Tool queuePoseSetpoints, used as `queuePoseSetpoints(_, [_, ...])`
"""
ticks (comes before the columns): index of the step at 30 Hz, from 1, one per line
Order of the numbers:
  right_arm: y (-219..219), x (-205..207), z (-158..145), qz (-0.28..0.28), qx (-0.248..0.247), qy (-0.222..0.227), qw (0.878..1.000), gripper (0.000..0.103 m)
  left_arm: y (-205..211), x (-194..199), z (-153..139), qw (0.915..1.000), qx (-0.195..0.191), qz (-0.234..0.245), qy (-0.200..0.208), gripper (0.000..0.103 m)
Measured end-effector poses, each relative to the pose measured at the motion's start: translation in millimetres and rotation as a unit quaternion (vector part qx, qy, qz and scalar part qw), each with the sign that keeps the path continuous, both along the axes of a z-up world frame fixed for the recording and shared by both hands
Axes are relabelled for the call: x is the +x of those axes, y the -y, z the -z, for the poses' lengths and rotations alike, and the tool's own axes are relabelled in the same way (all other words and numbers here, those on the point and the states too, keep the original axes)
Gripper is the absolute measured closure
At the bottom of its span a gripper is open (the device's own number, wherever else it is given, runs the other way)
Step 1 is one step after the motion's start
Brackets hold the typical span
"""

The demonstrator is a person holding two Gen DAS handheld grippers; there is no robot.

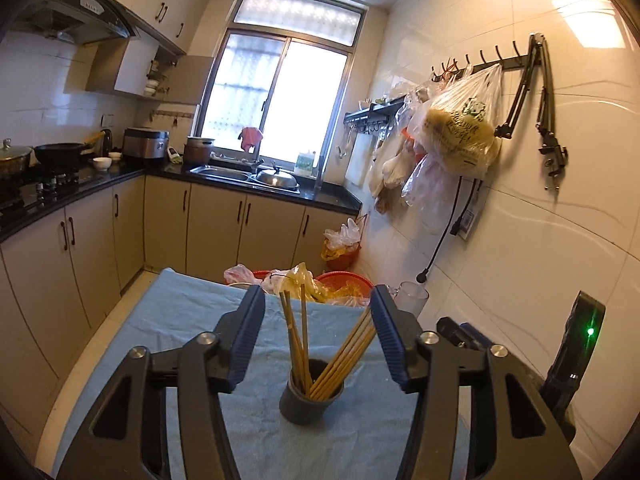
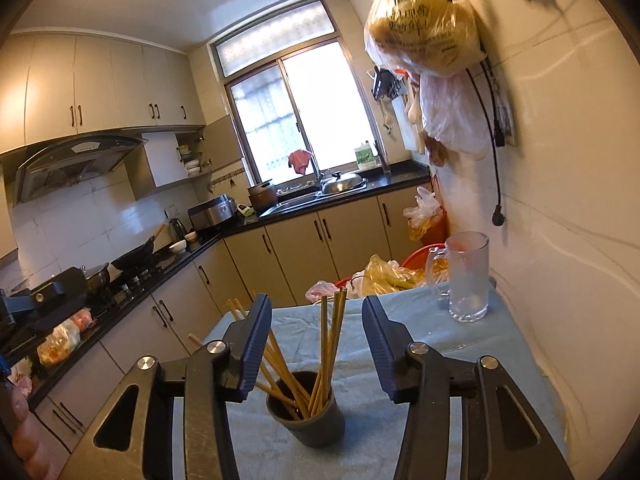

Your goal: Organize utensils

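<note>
Both the left hand-held gripper [image 1: 318,320] and right hand-held gripper [image 2: 316,330] hang wide open, empty. The chopsticks [image 1: 320,356] stand in a grey cup [image 1: 310,402] on the cloth-covered counter [image 1: 180,320]; a glass mug [image 2: 466,276] sits at two o'clock.

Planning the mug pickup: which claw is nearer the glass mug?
Right. The right claw has the glass mug just ahead to its right; from the left claw it sits farther off, ahead and right.

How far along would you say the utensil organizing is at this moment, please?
Done: the chopsticks stand bunched in the dark cup on the blue cloth. In hand: nothing; left claw and right claw are open. Left: apparently nothing; no loose utensils show.
</note>
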State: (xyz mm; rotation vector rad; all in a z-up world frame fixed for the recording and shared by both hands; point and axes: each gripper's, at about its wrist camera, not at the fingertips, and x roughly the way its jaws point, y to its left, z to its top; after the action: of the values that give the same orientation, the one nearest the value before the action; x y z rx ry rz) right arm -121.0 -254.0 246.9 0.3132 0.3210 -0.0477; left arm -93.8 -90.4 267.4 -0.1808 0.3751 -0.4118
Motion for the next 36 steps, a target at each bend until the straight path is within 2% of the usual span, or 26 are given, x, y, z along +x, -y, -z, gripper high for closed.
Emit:
queuePoseSetpoints(8, [-6.4,-53.8,-17.7,0.004,-0.032,0.006,0.999,0.04,-14.5,-54.7,-1.1,0.9994,0.027,-0.014,0.013,0.032])
queuePoseSetpoints(15, [-19.4,-92.3,-0.6,0.002,-0.058,-0.022,0.998,0.035,-22.5,-88.5,27.2,0.9966,0.071,-0.042,0.005,0.024])
queuePoseSetpoints(19, [-23.2,-105.7,19.4,0.004,-0.055,-0.047,0.997,0.034,-23.8,-88.7,50.6,0.9938,0.097,-0.051,-0.023,0.023])
queuePoseSetpoints(24, [-27.9,-110.9,42.7,-0.001,-0.046,-0.077,0.996,0.034,-28.7,-81.5,80.1,0.9894,0.11,-0.063,-0.072,0.022])
queuePoseSetpoints(29, [-34.1,-110.3,61.6,-0.002,-0.046,-0.102,0.994,0.033,-29.6,-73.5,100.2,0.9825,0.138,-0.081,-0.096,0.022])
queuePoseSetpoints(36, [-37.6,-101.3,84.6,-0.004,-0.032,-0.137,0.99,0.032,-30.2,-62.6,112.0,0.9781,0.147,-0.094,-0.115,0.02])
